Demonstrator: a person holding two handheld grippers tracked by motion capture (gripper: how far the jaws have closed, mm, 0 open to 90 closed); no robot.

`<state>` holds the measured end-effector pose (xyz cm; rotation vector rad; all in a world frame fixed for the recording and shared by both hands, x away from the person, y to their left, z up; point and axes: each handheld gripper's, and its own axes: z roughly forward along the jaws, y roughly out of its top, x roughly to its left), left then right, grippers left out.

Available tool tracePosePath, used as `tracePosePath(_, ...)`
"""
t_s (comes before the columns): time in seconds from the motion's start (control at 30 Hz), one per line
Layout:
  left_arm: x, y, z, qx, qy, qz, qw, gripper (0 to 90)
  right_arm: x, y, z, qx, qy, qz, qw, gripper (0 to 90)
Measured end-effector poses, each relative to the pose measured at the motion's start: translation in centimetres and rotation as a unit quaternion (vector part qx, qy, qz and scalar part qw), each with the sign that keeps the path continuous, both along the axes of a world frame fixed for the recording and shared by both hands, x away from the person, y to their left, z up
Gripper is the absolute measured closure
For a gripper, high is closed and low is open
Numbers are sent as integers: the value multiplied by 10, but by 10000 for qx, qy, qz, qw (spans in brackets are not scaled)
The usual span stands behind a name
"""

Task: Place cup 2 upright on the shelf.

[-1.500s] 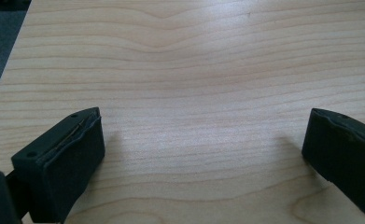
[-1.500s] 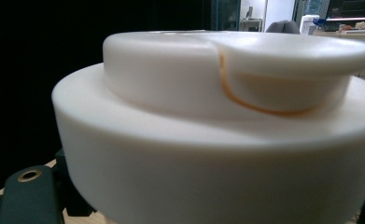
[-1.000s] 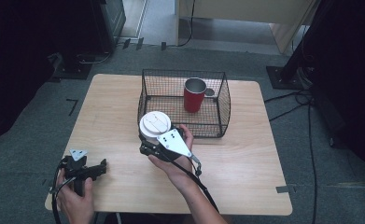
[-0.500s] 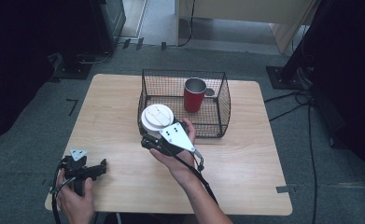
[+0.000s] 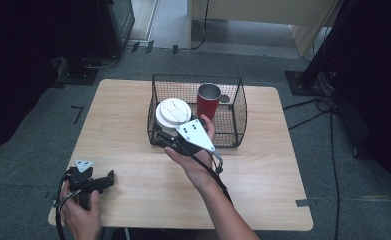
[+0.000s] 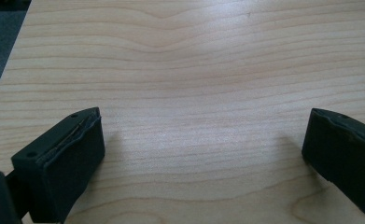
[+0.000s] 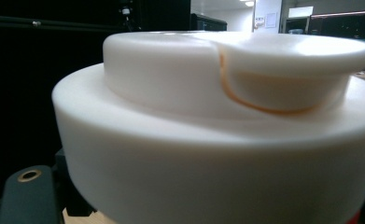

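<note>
Above the wire basket (image 5: 233,107) rim, right tongs (image 5: 164,138) grip the white lidded cup (image 5: 173,114); left tongs (image 6: 203,149) (on the bench (image 5: 133,170)) gape wide, empty.

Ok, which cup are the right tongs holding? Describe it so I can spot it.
Find the wire basket at the table's far side. At its front-left corner, the white lidded cup sits in the right tongs; its neighbour inside, the red cup, is open-topped.
</note>
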<state>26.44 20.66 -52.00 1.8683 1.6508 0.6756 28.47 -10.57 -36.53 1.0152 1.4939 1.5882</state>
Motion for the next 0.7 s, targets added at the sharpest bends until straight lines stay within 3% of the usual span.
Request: tracePosePath(0.7,0,0,0,0,2,-2,10000,0,29,-2,23,65,-143,-99,9998,160)
